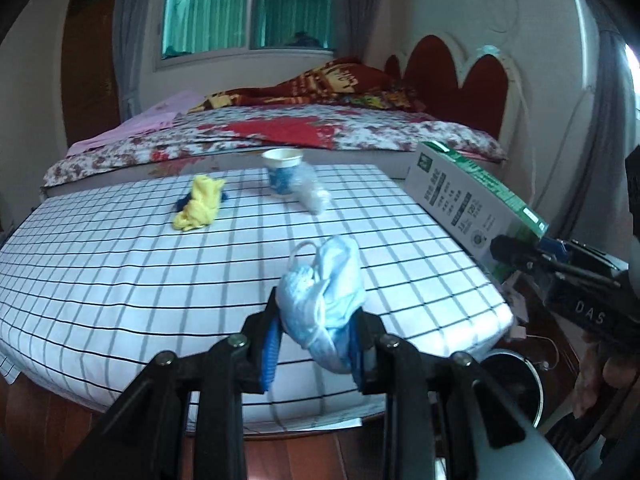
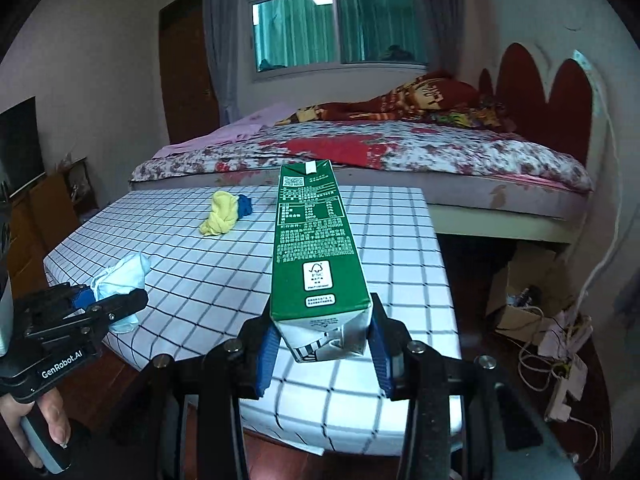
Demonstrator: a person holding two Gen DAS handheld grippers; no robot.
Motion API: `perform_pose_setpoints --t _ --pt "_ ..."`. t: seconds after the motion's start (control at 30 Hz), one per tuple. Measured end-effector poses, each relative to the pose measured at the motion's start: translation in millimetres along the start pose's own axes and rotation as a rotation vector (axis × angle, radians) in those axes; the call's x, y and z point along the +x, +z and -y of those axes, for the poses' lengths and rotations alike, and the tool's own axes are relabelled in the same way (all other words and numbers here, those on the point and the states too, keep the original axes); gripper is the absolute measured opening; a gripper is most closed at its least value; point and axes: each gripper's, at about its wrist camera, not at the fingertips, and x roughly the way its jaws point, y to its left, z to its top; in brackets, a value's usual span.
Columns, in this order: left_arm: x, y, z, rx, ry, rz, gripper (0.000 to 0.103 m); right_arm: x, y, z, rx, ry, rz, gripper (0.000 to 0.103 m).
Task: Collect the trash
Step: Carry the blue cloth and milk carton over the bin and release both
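A white, black-gridded table cover [image 2: 224, 276] spreads before both grippers. The right gripper [image 2: 324, 344] clamps the folded end of a tall green-and-white paper carton [image 2: 316, 240], which juts forward from between its jaws. The left gripper [image 1: 316, 340] pinches a crumpled pale-blue face mask [image 1: 324, 300], bulging above its jaws over the cover's near edge.

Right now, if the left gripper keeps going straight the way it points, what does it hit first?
Likely the paper cup with the clear plastic beside it, across the checked table. The left gripper holds a blue mask; depth is uncertain.
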Motion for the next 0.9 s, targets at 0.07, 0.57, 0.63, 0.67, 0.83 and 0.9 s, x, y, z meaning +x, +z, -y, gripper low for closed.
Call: perform_pose_setpoints --t 0.07,0.57,0.63,0.67,0.83,0.9 --pt "-1 0 13 0.015 -0.026 0.001 0.029 -13 -6 9 0.01 -0.021 0.003 0.042" --pt "2 -9 113 0.147 -0.205 -0.011 0.029 -82 -50 80 0.092 -0.162 0.015 0.042" --pt "2 -12 127 0.166 -0.225 -0.014 0.029 -90 -56 89 0.106 -0.179 0.012 0.042" --pt "3 -13 134 0.171 -0.233 -0.016 0.029 -95 -60 96 0.115 -0.189 0.011 0.042" --pt "8 -21 168 0.219 -0.283 -0.035 0.029 -112 -77 121 0.146 -0.225 0.006 0.042" --pt "10 -25 181 0.236 -0.299 -0.044 0.029 -118 -84 130 0.161 -0.234 0.003 0.042"
